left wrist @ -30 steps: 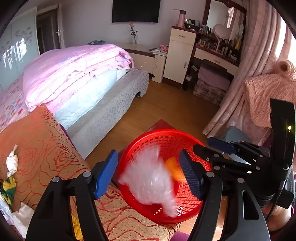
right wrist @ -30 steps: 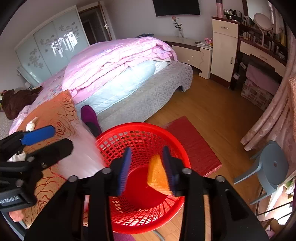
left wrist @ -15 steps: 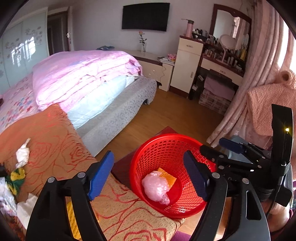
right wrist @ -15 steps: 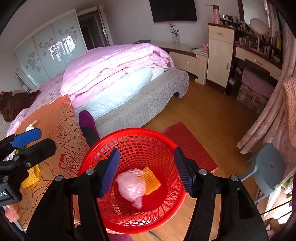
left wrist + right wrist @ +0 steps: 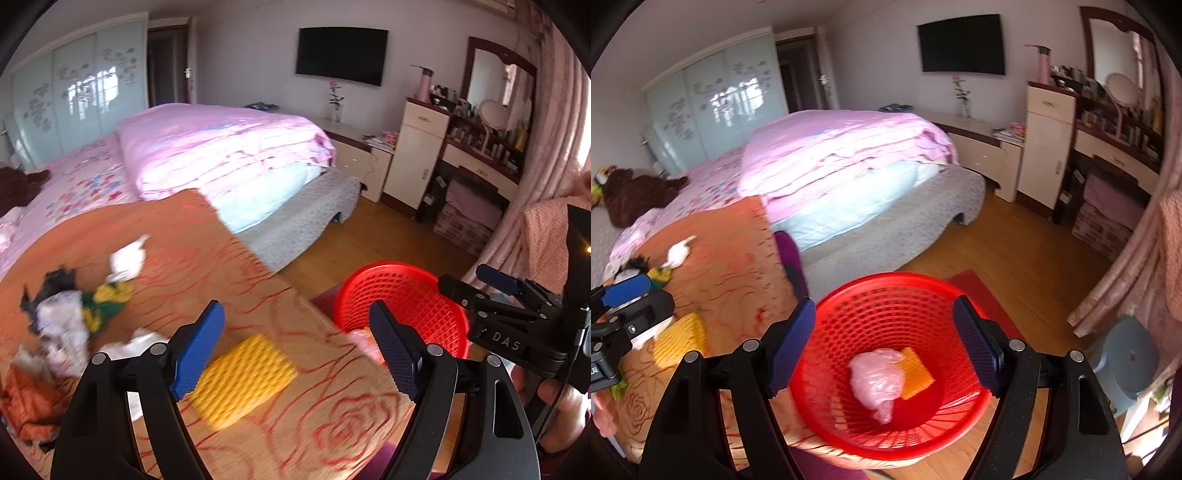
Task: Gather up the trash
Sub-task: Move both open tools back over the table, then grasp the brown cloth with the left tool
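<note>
A red mesh basket [image 5: 849,317] stands on the floor by the bed and holds a pink plastic bag [image 5: 877,378] and an orange foam net [image 5: 916,373]. My right gripper [image 5: 884,345] hovers over it, jaws opening, nothing between them. My left gripper [image 5: 297,349] is over the orange rose-pattern blanket [image 5: 207,266], jaws opening and empty. A yellow foam net [image 5: 242,374] lies just beyond its left finger. More trash lies to the left: white tissue [image 5: 127,258], a green-yellow wrapper [image 5: 107,301], crumpled paper [image 5: 61,325], an orange wrapper [image 5: 29,402]. The basket [image 5: 406,295] shows at the right.
A bed with a folded pink quilt [image 5: 221,147] fills the back. A grey stool [image 5: 1130,358] stands right of the basket, a red mat [image 5: 979,291] under it. A dresser [image 5: 1115,155] and curtains [image 5: 1126,280] line the right side. A hand [image 5: 561,398] holds the right gripper.
The pink bag and the orange net dropped from the grippers into the basket. Both grippers widened. The left gripper swung left, away from the basket and over the blanket's trash.
</note>
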Motion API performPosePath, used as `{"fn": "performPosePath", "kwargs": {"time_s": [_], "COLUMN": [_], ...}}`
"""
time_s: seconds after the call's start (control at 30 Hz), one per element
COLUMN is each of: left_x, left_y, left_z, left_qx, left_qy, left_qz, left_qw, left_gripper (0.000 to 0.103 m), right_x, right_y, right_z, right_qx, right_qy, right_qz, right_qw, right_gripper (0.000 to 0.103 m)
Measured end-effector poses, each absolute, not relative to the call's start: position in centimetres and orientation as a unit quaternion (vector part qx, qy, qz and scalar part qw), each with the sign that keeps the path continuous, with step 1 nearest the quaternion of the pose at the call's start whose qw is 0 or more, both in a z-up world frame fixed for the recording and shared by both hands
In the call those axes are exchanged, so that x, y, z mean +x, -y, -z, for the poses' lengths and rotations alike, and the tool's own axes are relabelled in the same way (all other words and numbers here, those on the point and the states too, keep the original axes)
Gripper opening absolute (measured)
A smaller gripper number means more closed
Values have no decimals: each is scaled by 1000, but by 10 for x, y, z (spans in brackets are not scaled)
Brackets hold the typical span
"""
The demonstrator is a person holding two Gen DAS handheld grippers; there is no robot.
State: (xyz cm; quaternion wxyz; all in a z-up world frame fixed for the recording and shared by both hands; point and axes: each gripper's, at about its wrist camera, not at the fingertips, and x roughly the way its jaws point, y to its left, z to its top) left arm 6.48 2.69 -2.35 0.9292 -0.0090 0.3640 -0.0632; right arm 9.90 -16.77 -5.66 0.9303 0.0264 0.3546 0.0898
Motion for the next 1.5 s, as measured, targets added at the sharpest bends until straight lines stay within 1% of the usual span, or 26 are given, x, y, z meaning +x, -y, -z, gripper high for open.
{"fn": "performPosePath", "kwargs": {"time_s": [0.17, 0.3, 0.43, 0.63, 0.87, 1.3, 1.33, 1.37, 1.4, 1.43, 1.5], "left_x": [45, 28, 13, -11, -30, -22, -22, -22, -21, -21, -22], "left_y": [-53, -79, -106, -155, -213, -224, -224, -225, -226, -226, -226], "left_z": [21, 16, 10, 1, -7, 36, 38, 40, 43, 46, 46], "left_qx": [-10, -31, -47, -73, -93, -100, -101, -102, -103, -104, -106], "left_qy": [-360, -357, -352, -338, -329, -376, -377, -378, -384, -390, -383], "left_qz": [25, -4, -36, -91, -152, -157, -157, -156, -152, -151, -154], "left_qw": [933, 934, 934, 934, 927, 908, 907, 907, 905, 902, 905], "left_gripper": [78, 78, 78, 79, 83, 82, 80, 68, 61, 57, 55], "right_x": [87, 78, 71, 67, 67, 65, 65, 65, 65, 65, 65], "right_y": [139, 122, 110, 105, 104, 96, 96, 95, 95, 94, 93], "right_z": [52, 49, 47, 48, 51, 58, 58, 59, 59, 59, 59], "right_qx": [10, 0, -6, -8, -5, -5, -5, -5, -5, -5, -6], "right_qy": [-351, -349, -346, -348, -354, -364, -365, -366, -367, -368, -368], "right_qz": [-130, -156, -171, -182, -186, -191, -191, -191, -192, -193, -195], "right_qw": [927, 924, 923, 920, 917, 912, 911, 911, 910, 910, 909], "right_gripper": [74, 74, 79, 80, 80, 80, 80, 80, 80, 80, 80]}}
